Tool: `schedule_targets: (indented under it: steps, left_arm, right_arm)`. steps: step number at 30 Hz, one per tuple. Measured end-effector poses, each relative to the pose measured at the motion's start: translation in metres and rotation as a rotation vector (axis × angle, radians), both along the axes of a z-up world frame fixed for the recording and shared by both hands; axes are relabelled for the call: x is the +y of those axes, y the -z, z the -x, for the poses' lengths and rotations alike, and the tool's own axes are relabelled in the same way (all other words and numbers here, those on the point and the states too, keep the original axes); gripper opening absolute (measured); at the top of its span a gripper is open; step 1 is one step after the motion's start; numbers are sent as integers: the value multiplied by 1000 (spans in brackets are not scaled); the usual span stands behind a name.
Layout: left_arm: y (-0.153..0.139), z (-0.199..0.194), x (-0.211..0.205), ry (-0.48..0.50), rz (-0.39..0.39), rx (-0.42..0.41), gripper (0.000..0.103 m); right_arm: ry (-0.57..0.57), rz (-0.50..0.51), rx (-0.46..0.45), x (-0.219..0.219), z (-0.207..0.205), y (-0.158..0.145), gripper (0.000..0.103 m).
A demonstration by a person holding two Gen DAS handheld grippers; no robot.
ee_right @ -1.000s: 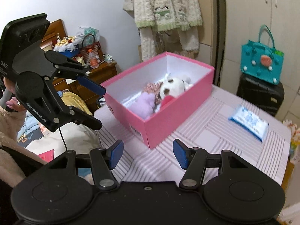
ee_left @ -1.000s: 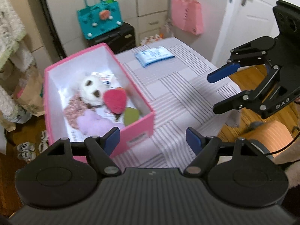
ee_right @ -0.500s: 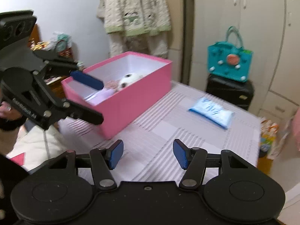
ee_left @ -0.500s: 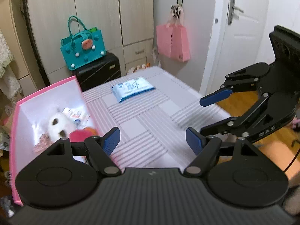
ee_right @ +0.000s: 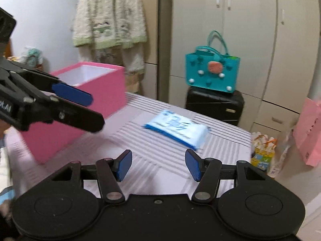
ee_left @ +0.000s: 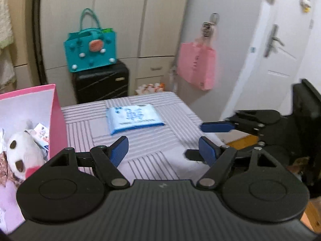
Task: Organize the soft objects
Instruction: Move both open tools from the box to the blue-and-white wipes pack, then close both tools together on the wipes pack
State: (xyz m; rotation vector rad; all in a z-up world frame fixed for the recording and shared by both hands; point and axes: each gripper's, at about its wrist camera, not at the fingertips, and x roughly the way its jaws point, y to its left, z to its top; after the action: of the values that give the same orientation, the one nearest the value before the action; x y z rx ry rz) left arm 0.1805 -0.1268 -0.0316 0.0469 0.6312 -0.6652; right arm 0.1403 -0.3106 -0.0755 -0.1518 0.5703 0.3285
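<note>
I am working in a lived-in bedroom of a home. Around me stand tall cream wardrobe doors (ee_right: 226, 40) with small drawers (ee_right: 276, 118) below them, and a white room door (ee_left: 280, 60) with a lever handle. A fluffy cream garment (ee_right: 109, 16) hangs on the wall. A teal felt handbag (ee_left: 90, 48) sits on top of a black suitcase (ee_left: 101, 83), and a pink paper bag (ee_left: 195, 66) hangs from a hook beside the door. The table (ee_left: 152, 160) before me wears a striped cloth, with a pack of wet wipes (ee_left: 134, 118) and a pink storage box (ee_right: 96, 92) of soft toys resting on it
</note>
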Motion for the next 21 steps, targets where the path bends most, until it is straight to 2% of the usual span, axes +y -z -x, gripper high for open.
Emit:
schedule_targets:
  steps: [3, 7, 10, 16, 21]
  left_arm:
    - [10, -24, -9, -91, 4, -11, 75]
    - [17, -47, -20, -212, -8, -16, 75]
    - [21, -68, -23, -239, 27, 45, 73]
    - [40, -105, -52, -265, -24, 137, 72]
    - [60, -131, -57, -354, -32, 182, 70]
  right_arm:
    - [16, 8, 0, -10, -20, 12, 64]
    - [22, -57, 43, -25, -47, 24, 64]
    - [5, -111, 68, -32, -66, 30, 64]
    - [36, -227, 144, -42, -108, 46, 64]
    - [92, -333, 168, -56, -132, 62, 64]
